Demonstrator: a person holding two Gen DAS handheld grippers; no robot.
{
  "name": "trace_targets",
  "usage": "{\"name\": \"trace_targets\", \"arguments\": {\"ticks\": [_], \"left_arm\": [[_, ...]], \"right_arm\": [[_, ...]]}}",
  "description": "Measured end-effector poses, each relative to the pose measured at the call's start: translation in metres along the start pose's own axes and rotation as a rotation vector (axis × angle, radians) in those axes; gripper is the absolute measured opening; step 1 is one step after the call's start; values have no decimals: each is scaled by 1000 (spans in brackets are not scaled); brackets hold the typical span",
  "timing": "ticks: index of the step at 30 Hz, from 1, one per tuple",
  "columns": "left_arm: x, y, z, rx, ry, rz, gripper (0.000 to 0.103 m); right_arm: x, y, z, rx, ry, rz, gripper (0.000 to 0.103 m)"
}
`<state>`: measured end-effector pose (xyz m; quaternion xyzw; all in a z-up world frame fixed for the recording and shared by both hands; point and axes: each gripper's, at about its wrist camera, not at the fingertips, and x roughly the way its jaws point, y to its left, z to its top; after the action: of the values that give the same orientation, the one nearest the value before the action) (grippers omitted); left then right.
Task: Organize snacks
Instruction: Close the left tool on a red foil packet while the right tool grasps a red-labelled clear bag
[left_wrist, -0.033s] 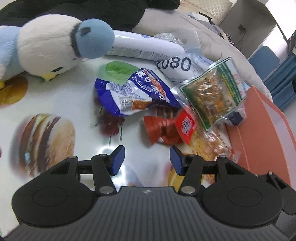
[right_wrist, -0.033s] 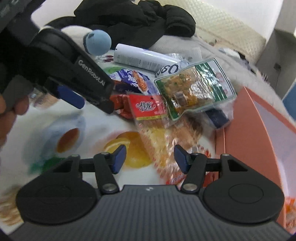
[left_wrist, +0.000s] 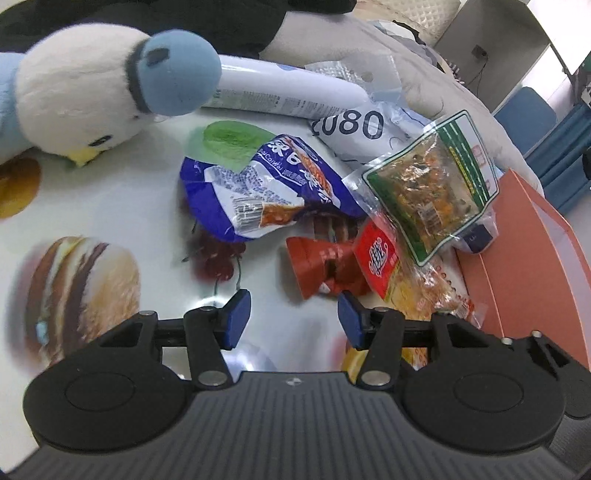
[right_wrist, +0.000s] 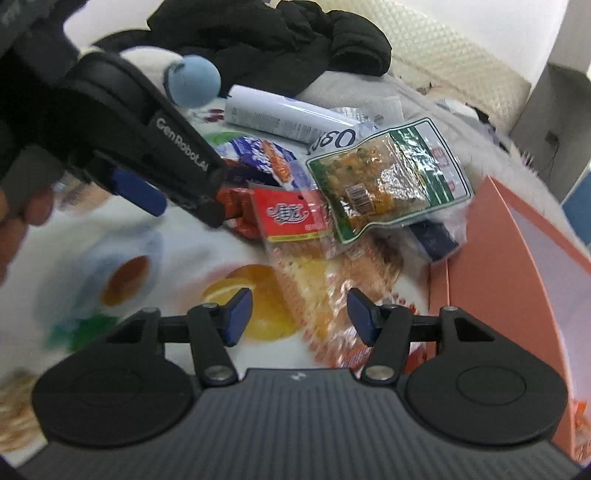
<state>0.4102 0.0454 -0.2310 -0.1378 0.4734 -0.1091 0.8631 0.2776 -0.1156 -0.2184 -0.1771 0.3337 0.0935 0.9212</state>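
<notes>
Your left gripper (left_wrist: 294, 320) hovering over printed tablecloth (left_wrist: 110, 206), jaws narrowing, nothing between them. Plush bird (left_wrist: 92, 96) lying at far left edge. Blue snack bag (left_wrist: 258, 192) sitting mid-cloth, red packet (left_wrist: 325, 266) just beside it. Green-bordered pouch (left_wrist: 432, 184) lying atop pile, overlapping red-labelled clear bag (right_wrist: 295, 236). Your right gripper (right_wrist: 300, 314) closing too, that clear bag lying under jaws, pads not pressing it. Orange box (right_wrist: 498, 266) standing at right edge; contents hidden.

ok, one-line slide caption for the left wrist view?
Left gripper, jaws closing on nothing, hovers before a snack pile beside an orange box.
</notes>
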Motion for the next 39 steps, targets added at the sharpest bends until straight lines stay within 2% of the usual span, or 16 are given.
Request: {"name": "trace_targets", "arguments": {"ticks": [4,6,7,8,10,11,13,14,15,26,31,39], "left_arm": [[9,-2,6,18,-12,-28,49],[14,-3,9,25,-15,-34,46],[15,-3,10,23,-17,-43,41],[17,-3,11,18,-15,-62,35],[20,-3,11,9,-18,-76,34],[21,-4,11,10,-22,-79,34],[22,-1,10,-11,-21,-87,31],[22,0,11,-22,-18,-87,18],[23,1,11,-30,-10,-82,17],[-9,8,-15,-76,-16,-71,14],[-41,8,-43,-64,-2,-44,14],[-98,23,-99,-102,-3,-1,14]], "right_arm": [[17,2,-1,-39,4,13,52],[20,4,-2,-63,-13,-1,43],[21,5,-1,-75,-13,-8,30],[23,6,-1,-82,-7,-9,24],[23,8,0,-81,-4,-13,20],[22,9,0,-83,-1,-11,10],[20,11,2,-87,1,-20,8],[16,12,2,-88,0,-24,6],[12,12,3,-86,-3,-26,5],[-25,8,-5,-87,15,-22,2],[-53,16,-18,-105,22,-8,2],[-100,34,-39,-129,31,10,2]]}}
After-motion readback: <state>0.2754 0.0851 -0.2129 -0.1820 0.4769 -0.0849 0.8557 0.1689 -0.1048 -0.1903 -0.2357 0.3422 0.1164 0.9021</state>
